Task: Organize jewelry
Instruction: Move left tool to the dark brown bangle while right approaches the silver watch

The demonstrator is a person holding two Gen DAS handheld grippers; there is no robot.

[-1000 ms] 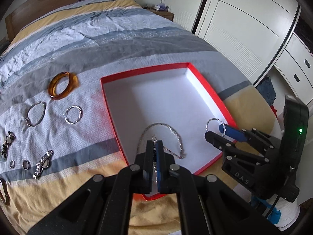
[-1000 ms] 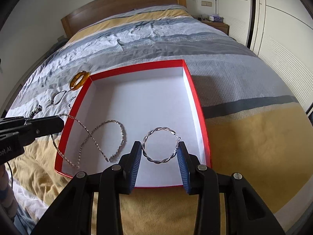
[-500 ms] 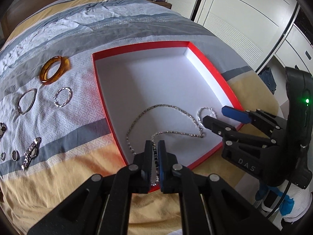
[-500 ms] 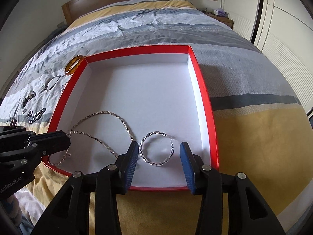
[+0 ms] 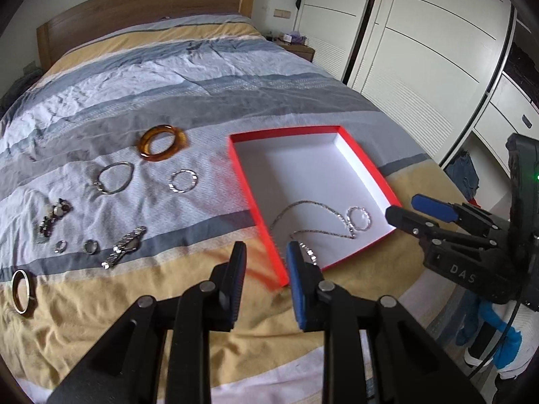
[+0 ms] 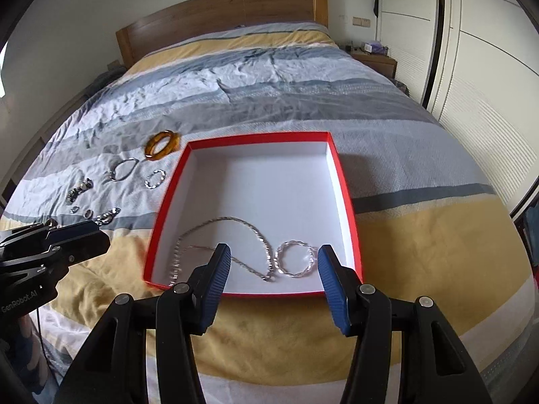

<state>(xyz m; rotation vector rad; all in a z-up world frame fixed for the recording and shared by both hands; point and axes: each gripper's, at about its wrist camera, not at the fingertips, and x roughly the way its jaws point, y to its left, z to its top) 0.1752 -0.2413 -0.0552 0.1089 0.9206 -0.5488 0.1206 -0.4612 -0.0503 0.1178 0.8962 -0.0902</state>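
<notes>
Left view: left tongs (image 5: pixel 265 256) open, empty; chain (image 5: pixel 311 217) and hoop (image 5: pixel 359 217) in box (image 5: pixel 365 165); bangle (image 5: pixel 162 142), rings (image 5: pixel 91 246) out on bed (image 5: pixel 202 77).
Right view: right tongs (image 6: pixel 273 271) open, empty above hoop (image 6: pixel 295 258); most pieces left.

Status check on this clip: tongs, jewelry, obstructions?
Left tongs open, empty; right tongs open, empty. Chain necklace and twisted hoop in red box. Amber bangle on bedspread. Nothing blocking.
</notes>
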